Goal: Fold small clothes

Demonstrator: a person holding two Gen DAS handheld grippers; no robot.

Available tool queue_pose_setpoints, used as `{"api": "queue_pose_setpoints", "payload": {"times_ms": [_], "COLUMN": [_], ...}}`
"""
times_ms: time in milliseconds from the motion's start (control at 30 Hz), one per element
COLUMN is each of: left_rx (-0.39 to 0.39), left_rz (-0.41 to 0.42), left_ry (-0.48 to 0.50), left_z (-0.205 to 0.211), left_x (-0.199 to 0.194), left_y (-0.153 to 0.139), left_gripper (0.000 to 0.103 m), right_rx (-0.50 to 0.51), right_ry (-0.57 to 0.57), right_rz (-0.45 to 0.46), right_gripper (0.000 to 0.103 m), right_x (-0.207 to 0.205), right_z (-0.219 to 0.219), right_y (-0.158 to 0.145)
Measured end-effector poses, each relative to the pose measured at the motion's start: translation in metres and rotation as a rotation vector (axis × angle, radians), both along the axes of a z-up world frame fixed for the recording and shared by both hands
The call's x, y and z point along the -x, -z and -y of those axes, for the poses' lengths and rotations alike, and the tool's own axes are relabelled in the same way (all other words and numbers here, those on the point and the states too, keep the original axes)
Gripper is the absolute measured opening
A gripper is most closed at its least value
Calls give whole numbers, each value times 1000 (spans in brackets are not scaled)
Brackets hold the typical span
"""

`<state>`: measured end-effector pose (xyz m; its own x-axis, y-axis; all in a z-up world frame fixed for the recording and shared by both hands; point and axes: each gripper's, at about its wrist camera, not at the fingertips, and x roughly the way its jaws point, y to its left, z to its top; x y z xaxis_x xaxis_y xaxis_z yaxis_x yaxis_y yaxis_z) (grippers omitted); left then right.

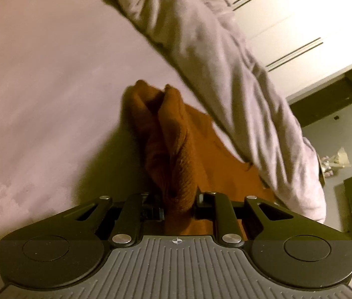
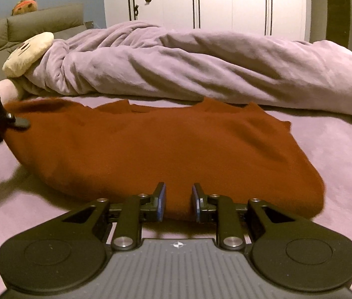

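Left wrist view: I am pinching a bunched fold of the rust garment point(image 1: 176, 164) in the left gripper point(image 1: 178, 204).
Right wrist view: I am holding the right gripper point(image 2: 178, 199) narrowly parted around the garment's near edge, pads not pressing.
Garment: lying just in front of the lilac blanket point(image 2: 200, 64).

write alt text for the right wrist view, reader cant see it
The right gripper has a fold of a rust-brown garment between its slightly parted blue pads on a purple bedsheet. The left gripper pinches the garment's far left corner; a rumpled lilac blanket lies behind.
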<state>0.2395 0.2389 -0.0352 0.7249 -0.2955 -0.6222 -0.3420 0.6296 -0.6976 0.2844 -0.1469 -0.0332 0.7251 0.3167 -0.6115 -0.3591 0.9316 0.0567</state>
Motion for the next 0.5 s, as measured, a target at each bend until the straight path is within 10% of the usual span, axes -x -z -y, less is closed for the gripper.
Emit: {"api": "queue_pose_setpoints", "payload": {"times_ms": [500], "left_rx": [64], "left_rz": [-53], "left_ry": [-7], "left_z": [-14], "left_x": [6], "left_y": [31], "left_gripper": [24], "right_rx": [143], "right_ry": [-106], "right_rz": [55], "right_gripper": [20], "right_x": [-1], "right_z": [-84], "right_y": [29]}}
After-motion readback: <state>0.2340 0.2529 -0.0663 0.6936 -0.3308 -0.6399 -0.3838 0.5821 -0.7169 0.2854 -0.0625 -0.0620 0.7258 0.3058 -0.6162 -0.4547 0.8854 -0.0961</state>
